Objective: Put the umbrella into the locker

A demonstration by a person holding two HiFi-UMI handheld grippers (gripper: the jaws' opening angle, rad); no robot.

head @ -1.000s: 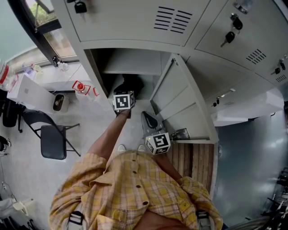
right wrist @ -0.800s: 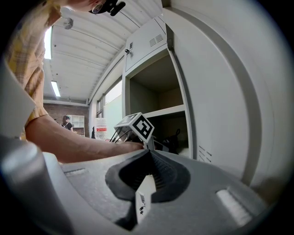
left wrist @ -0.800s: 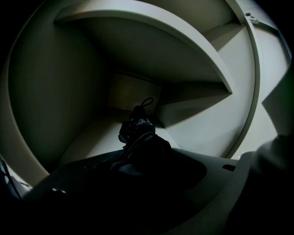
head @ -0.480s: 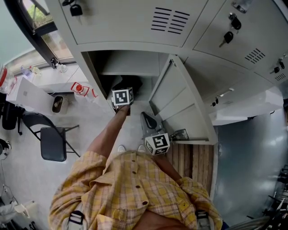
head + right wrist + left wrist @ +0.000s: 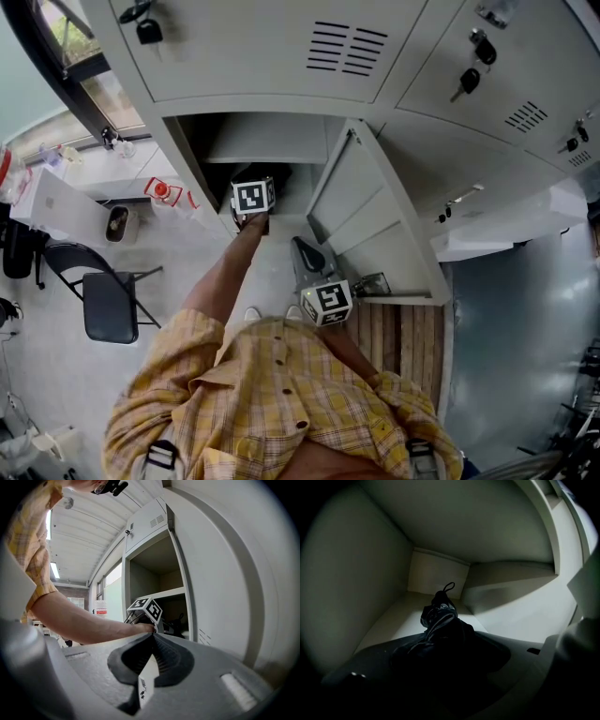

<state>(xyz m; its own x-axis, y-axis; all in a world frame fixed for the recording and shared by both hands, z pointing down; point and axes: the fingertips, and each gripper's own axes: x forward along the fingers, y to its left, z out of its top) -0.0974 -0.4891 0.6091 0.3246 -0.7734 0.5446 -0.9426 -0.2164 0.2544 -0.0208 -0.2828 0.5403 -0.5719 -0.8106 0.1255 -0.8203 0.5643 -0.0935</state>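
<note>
The folded black umbrella (image 5: 440, 630) lies between my left gripper's (image 5: 440, 665) dark jaws, its strap loop pointing at the back wall of the open locker compartment (image 5: 436, 576). In the head view the left gripper (image 5: 253, 197) reaches into that compartment (image 5: 267, 141) with the umbrella (image 5: 278, 175) showing just beyond its marker cube. My right gripper (image 5: 312, 258) hangs shut and empty beside the open locker door (image 5: 366, 220). The right gripper view shows its own closed jaws (image 5: 152, 639), the left gripper's cube (image 5: 146, 609) and the umbrella (image 5: 177, 623) inside the locker.
Keys (image 5: 466, 82) hang from the locker doors above. A black folding chair (image 5: 108, 305) and a white table (image 5: 66, 202) with small items stand to the left. Wooden boards (image 5: 398, 342) lie at the foot of the open door.
My left gripper has pushed deeper into the locker compartment, carrying the umbrella with it. The right gripper has stayed where it was.
</note>
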